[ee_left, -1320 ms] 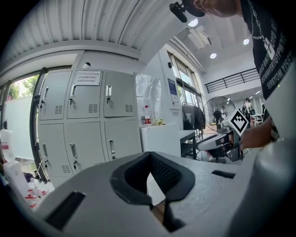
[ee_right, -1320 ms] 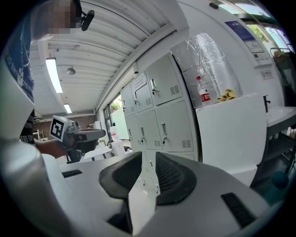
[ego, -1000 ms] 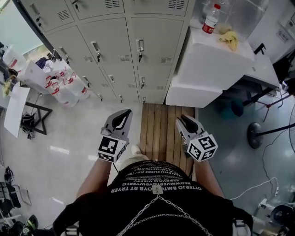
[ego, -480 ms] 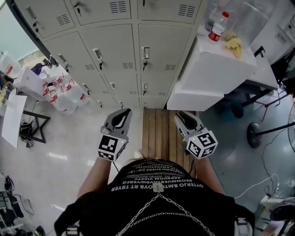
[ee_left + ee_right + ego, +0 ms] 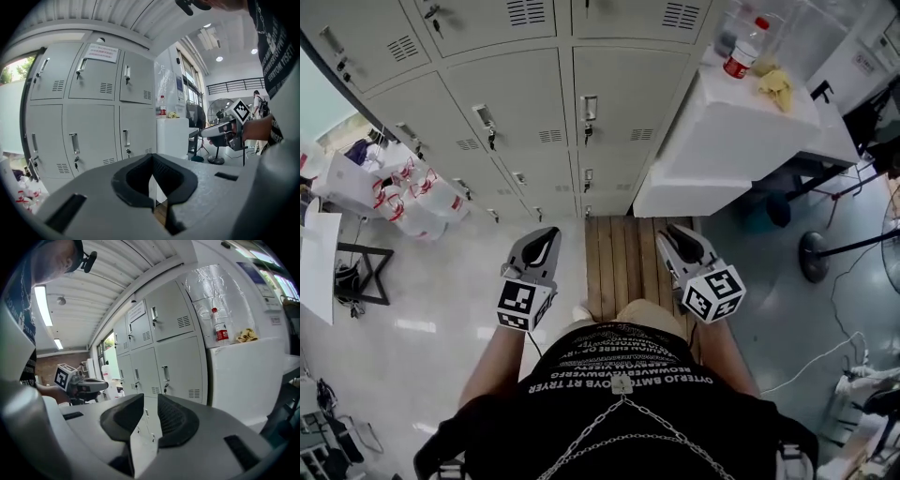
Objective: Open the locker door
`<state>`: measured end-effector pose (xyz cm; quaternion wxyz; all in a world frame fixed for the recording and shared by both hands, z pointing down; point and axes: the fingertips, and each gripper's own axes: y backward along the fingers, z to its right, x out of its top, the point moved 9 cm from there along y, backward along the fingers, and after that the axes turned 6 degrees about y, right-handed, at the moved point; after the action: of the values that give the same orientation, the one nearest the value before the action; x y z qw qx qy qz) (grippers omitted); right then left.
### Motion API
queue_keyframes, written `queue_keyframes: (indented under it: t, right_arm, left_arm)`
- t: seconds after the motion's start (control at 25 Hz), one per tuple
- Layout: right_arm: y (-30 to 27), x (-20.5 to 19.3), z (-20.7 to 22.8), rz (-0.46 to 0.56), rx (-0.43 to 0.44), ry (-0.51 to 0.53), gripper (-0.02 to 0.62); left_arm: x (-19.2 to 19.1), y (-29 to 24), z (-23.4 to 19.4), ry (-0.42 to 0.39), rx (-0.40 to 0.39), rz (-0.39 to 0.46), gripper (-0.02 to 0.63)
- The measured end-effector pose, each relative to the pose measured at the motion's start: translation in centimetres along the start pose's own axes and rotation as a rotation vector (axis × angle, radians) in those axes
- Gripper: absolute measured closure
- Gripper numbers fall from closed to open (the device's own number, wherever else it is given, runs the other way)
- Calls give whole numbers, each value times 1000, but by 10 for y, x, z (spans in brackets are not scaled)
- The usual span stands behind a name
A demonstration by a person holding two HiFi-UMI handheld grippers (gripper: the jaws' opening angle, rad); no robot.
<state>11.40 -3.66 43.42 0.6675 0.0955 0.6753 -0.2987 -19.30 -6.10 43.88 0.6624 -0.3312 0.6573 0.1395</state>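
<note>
A bank of grey lockers (image 5: 614,75) fills the top of the head view, all doors closed. The nearest doors each carry a small metal handle (image 5: 589,106) with a key below it. My left gripper (image 5: 546,232) is held out level toward the lockers, well short of them, its tips together with nothing in them. In its own view the left gripper (image 5: 152,157) points at the lower doors. My right gripper (image 5: 667,231) is held beside it, open with a narrow gap and empty. In its own view the right gripper (image 5: 150,397) faces a handle (image 5: 165,372).
A white cabinet (image 5: 741,131) stands right of the lockers, with a bottle (image 5: 736,58) and a yellow cloth (image 5: 773,82) on top. Wooden planks (image 5: 623,253) lie underfoot. Water jugs and bags (image 5: 403,192) sit at the left. A fan stand (image 5: 816,258) is at the right.
The person has stepped forward toward the lockers, carrying both grippers along; feet now show on the planks. Neither gripper's jaws have changed.
</note>
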Motion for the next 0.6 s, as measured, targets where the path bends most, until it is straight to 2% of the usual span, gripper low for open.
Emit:
queue_keyframes:
  t: [0.24,0.4,0.6]
  right_arm:
    - [-10,-8,46,3,-14,-35,506]
    - [-29,0,74,8,52,-35,506]
    - [-65,14,115,21,128,-23,506]
  left_arm:
    - [16,-56,8,-24,-29,18,606]
    - [36,-83,15,-24,-10,37,606]
    - [48,-118,8,-22,55,27,606]
